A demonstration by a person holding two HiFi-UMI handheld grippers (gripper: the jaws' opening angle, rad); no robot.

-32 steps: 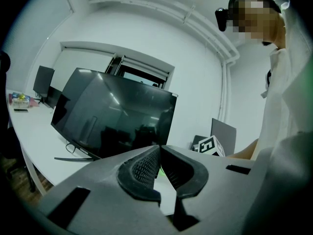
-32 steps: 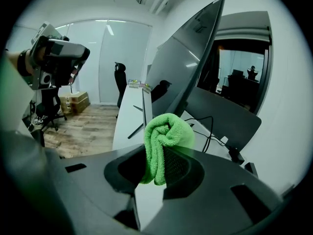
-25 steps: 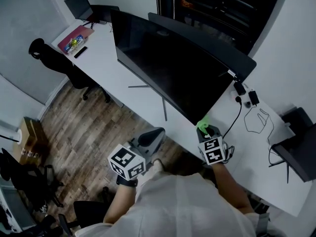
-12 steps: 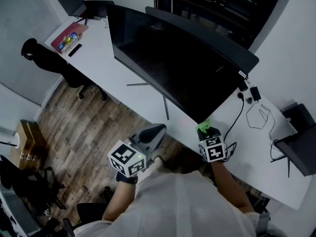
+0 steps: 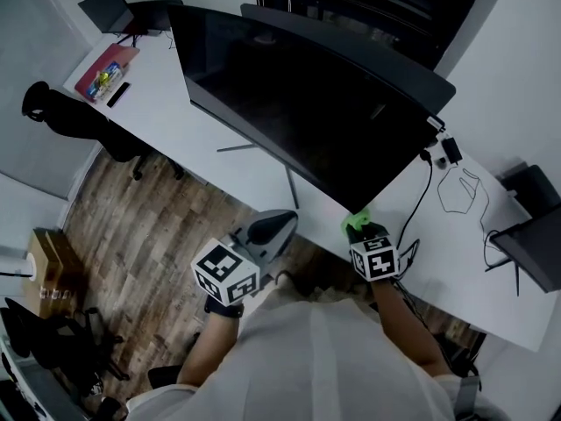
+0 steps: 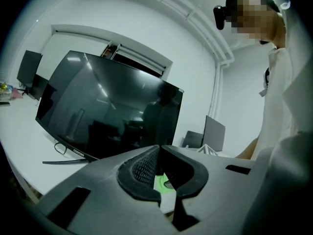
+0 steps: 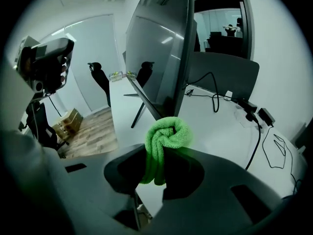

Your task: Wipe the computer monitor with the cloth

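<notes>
Your right gripper (image 7: 159, 166) has its jaws clamped on the green cloth (image 7: 166, 137). The cloth bulges out ahead of them as a rolled wad, just short of the monitor's lower right corner, above the desk's front edge. To wipe well, I judge you should lead with that wad so only fabric meets the monitor (image 7: 157, 58), never the hard jaws. Press lightly, since the screen stands on thin legs (image 5: 290, 189) and could rock. Run long, overlapping strokes from this near corner toward the far left end. Mind the cables (image 5: 456, 202) lying on the desk (image 5: 197, 121) behind the right end. Your right forearm (image 5: 408, 323) reaches forward from your body, with the gripper pointing at the screen's edge. Your left gripper (image 5: 263, 235) hangs over the floor (image 5: 131, 226), off the desk's front edge. Its jaws are pressed together on nothing and aimed at the screen face, well apart from it.
</notes>
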